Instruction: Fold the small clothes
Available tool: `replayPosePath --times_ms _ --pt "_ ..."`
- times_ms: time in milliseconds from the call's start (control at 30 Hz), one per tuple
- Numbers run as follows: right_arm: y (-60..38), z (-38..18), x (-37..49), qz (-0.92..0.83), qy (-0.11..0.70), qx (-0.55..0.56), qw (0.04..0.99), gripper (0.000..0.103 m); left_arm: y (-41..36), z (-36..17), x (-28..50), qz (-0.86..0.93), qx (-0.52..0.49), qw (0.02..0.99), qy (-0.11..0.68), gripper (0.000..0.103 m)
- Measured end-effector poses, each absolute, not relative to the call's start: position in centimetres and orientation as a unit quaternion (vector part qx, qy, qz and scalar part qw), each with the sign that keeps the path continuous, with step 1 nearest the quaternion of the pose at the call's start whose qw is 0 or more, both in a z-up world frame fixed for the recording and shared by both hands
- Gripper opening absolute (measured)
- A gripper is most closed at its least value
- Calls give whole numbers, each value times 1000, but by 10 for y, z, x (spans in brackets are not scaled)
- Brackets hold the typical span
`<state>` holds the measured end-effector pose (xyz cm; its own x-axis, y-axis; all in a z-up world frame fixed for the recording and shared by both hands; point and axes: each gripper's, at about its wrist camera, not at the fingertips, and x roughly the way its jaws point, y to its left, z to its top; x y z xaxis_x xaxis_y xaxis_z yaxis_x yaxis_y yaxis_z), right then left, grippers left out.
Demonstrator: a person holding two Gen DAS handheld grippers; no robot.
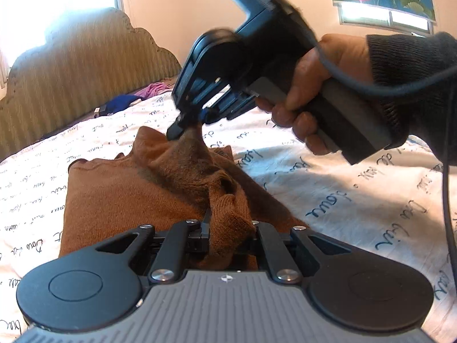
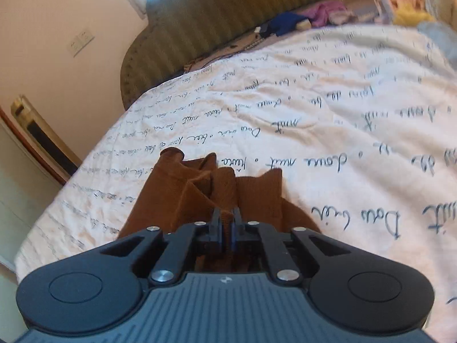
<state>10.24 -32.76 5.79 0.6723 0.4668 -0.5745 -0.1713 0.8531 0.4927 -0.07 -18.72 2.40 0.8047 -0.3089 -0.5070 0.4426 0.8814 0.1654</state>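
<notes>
A brown knit garment (image 1: 114, 197) lies on the white bedspread with script print (image 1: 342, 188). My left gripper (image 1: 228, 223) is shut on a bunched near edge of the garment. My right gripper (image 1: 185, 125), held by a hand in a dark sleeve, is shut on a far edge and lifts it into a peak. In the right wrist view the right gripper (image 2: 227, 223) is shut on brown cloth, and the garment (image 2: 177, 194) hangs and spreads below it onto the bedspread (image 2: 342, 143).
A striped olive headboard (image 1: 80, 71) stands at the far end of the bed. Blue and purple clothes (image 1: 125, 100) lie by it, also in the right wrist view (image 2: 300, 20). A wall and door frame (image 2: 42, 148) are at the bed's left side.
</notes>
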Motion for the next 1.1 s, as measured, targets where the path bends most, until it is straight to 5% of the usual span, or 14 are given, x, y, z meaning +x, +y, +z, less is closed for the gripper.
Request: replayPosePath --times_ms 233,300,367,433,500,733,900,1100 --pt "-363 15 96 144 394 263 869 5 -188 14 -3 -218 142 932 251 15" --pt "-367 12 89 145 383 295 863 8 -177 21 -6 -244 119 931 244 38" --pt "-378 13 87 142 374 338 852 18 -158 33 -13 -282 84 927 233 80" --pt "-391 21 82 120 355 373 849 44 -133 45 -23 -299 53 928 215 88" --pt "-396 37 74 109 324 381 859 57 -101 59 -28 -305 11 929 210 88" --pt "-331 83 96 260 306 337 852 60 -23 74 40 -188 -161 939 240 86" --pt "-296 45 137 208 371 316 848 60 -49 53 81 -188 -113 934 281 77" --pt "-340 -9 122 167 342 392 837 34 -76 8 67 -198 -16 937 288 83"
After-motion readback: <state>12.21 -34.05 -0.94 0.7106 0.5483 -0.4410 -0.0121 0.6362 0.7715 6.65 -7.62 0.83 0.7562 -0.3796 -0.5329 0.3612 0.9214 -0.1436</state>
